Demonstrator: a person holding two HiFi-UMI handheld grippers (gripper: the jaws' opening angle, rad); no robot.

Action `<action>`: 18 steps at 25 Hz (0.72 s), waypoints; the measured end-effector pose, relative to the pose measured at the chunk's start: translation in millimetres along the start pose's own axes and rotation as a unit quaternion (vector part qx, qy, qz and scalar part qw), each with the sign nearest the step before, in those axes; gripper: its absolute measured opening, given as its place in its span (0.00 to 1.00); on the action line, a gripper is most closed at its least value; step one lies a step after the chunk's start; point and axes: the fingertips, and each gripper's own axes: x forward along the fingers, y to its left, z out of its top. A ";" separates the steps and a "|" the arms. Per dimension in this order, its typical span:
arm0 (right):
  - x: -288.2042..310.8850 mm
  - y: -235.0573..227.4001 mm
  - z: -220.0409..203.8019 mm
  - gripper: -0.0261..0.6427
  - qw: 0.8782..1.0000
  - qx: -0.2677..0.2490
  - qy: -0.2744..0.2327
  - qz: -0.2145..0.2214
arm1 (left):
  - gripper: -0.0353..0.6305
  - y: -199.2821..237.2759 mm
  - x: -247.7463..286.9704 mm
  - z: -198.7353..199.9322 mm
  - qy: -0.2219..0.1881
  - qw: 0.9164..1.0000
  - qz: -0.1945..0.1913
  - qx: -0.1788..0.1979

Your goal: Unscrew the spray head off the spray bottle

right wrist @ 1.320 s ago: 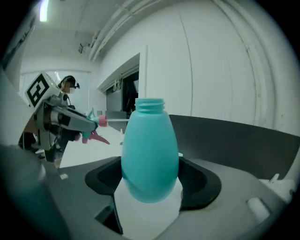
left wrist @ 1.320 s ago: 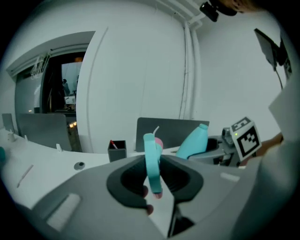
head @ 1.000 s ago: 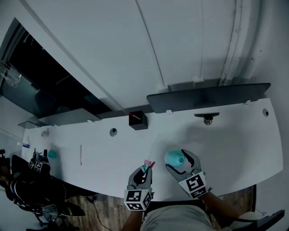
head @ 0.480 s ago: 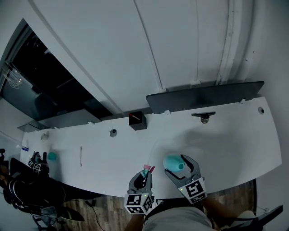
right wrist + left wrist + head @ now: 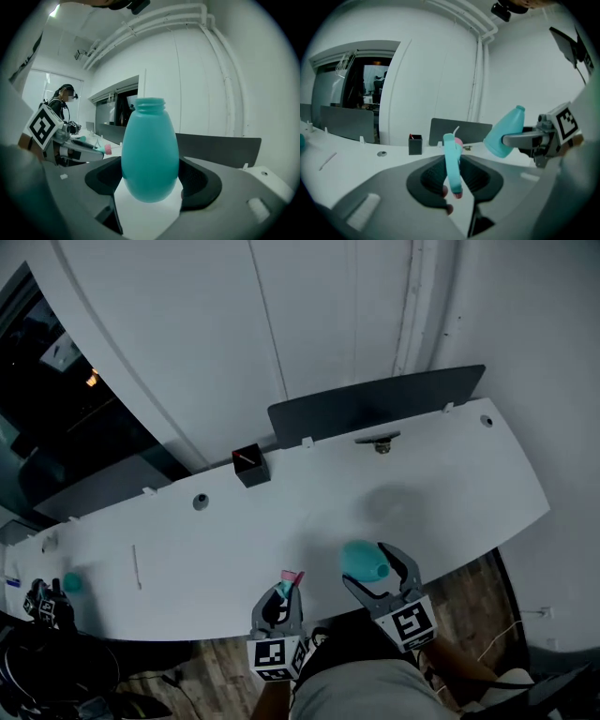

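At the near side of the white tabletop [image 5: 450, 474], the right tool [image 5: 373, 570] squeezed the round teal plastic bottle [image 5: 150, 159] at its middle. The left tool [image 5: 283, 594] pinched the thin teal spray head [image 5: 451, 157]. Both seemed light and slippery.

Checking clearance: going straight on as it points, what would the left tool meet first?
Probably the white table just ahead of the left tool, which holds the spray head; beyond that, the dark panel. Depth is unclear.

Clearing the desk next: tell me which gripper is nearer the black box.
Left. The left gripper is nearly straight in front of the black box; the right gripper, holding the bottle, is farther right.
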 end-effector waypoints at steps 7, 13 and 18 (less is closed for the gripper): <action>-59.0 8.2 9.6 0.60 0.999 0.004 -0.032 -0.029 | 0.18 -33.7 -13.1 -7.9 -0.004 0.999 -0.043 0.000; -69.0 2.9 13.9 0.59 0.997 0.008 -0.064 -0.034 | 0.18 -63.0 -16.6 8.0 -0.021 0.999 -0.047 0.010; -69.5 -1.3 -4.1 0.59 0.998 0.040 -0.041 -0.026 | 0.18 -75.1 -21.1 12.6 -0.022 0.999 -0.035 0.027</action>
